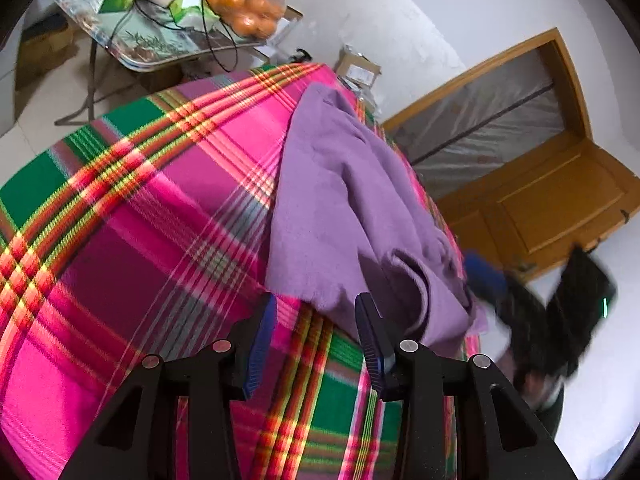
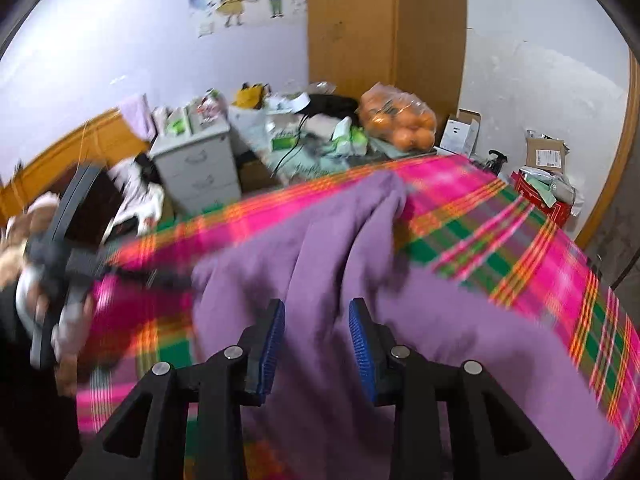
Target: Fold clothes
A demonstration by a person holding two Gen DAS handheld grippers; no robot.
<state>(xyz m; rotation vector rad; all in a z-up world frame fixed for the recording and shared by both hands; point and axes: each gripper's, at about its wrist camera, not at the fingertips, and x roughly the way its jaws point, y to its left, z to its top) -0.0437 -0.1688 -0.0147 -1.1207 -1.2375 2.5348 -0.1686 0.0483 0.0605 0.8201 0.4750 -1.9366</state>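
There is one purple garment (image 1: 340, 200) (image 2: 320, 280), and it lies on the bed, on top of one bright pink, green and orange plaid blanket (image 1: 140, 220) (image 2: 520, 240). It is soft and rumpled, with a few big folds in it. In the left wrist view its long side runs from close by the tool away toward the far edge of the bed, and it sits along the right side of the blanket. A thick rolled fold lies at its near end.

There are two tools, one in each hand. The left tool (image 1: 316, 340) is spread wide with nothing between its blue pads. It hangs over the plaid blanket, with the near edge of the garment just ahead of it and a little to its right. The right tool (image 2: 317, 344) is also spread wide and grips nothing. It sits right over the garment, and purple cloth fills the gap under its two fingers. That view is blurry, so whether the pads touch the cloth is hard to say.

Beyond the bed stands one cluttered table (image 1: 132, 60) with one bag of oranges (image 1: 248, 4) (image 2: 400, 120) on it. One grey drawer cabinet (image 2: 196, 168) stands near it. One wooden door (image 1: 552, 208) is on the right.
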